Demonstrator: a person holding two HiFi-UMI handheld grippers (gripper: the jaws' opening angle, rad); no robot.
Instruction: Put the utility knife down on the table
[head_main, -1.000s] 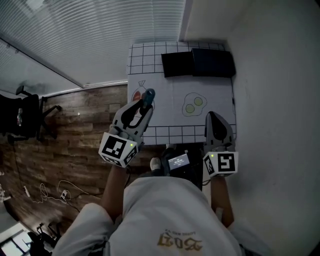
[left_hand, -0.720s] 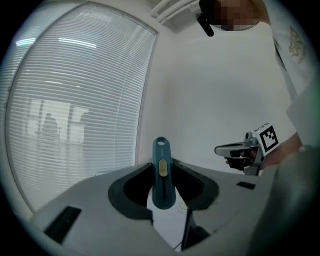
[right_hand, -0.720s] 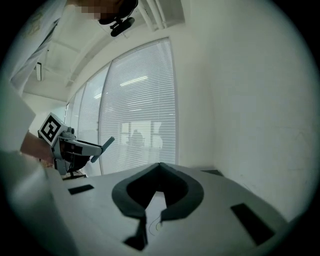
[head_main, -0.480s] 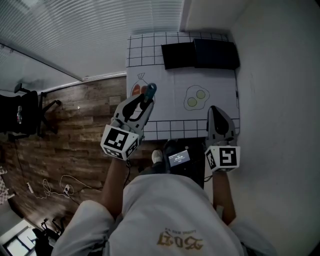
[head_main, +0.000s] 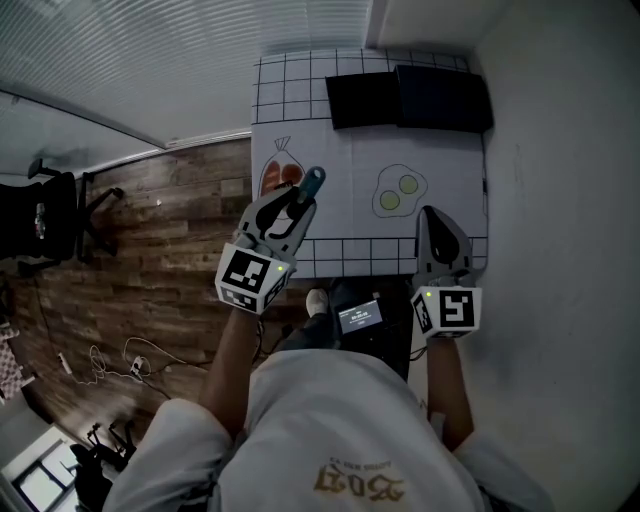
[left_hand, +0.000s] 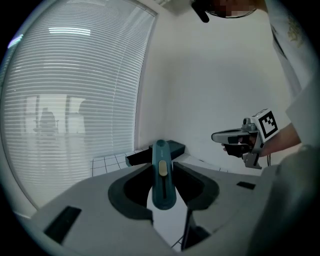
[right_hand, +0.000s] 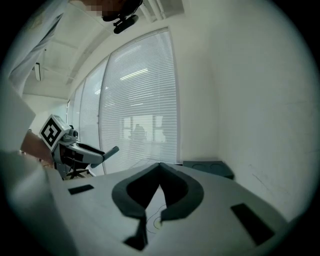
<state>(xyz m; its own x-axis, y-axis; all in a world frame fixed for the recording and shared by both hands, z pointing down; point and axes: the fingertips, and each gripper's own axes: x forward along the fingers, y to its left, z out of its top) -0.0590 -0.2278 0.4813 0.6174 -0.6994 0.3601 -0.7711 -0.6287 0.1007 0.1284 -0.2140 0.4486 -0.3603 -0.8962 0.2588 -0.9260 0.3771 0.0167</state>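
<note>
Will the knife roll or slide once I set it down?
Probably stiff: the knife juts straight out of the jaws without sagging. Its flattish body likely won't roll on the table; smooth plastic may slide a little.

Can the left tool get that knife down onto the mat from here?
Probably yes: the left tool, shut on the teal utility knife, hangs over the white grid-edged mat, with no object beneath it.
</note>
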